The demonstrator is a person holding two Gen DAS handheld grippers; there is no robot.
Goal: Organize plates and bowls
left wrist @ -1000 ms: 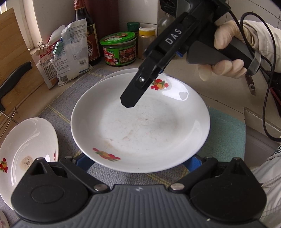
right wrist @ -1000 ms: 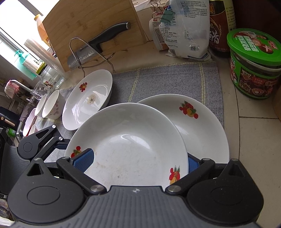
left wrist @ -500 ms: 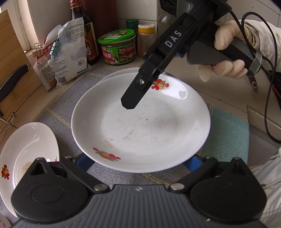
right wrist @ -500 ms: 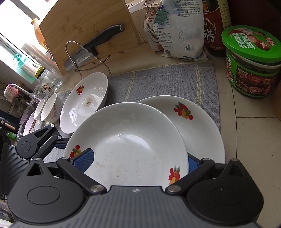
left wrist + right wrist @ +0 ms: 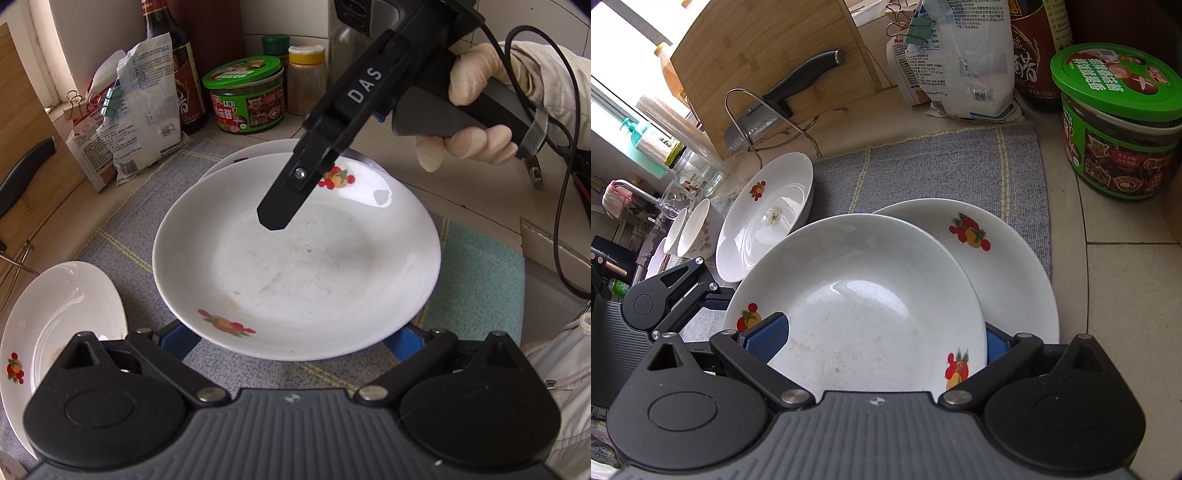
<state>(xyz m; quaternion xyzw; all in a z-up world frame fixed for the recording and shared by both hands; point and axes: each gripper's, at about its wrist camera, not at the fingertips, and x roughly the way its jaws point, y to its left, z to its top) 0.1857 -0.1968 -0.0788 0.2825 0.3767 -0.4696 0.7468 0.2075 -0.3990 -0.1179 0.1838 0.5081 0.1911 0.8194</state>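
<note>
Drifting slightly left since a second ago, the held plate (image 5: 864,295) hangs over the second plate (image 5: 1008,266) on the grey mat (image 5: 942,166). Right gripper (image 5: 875,341) clamps its rim; left gripper (image 5: 291,341) spreads wide beneath. Stacking step: next, lower squarely, then release. Third plate (image 5: 768,214) waits beyond.

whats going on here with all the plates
A person is sorting dishes on a kitchen counter with two handheld grippers. The right gripper grips the near rim of a white plate, holding it partly over a second plate on the grey mat. The left gripper sits open under that plate's other edge. A third plate and bowls wait nearby.
</note>
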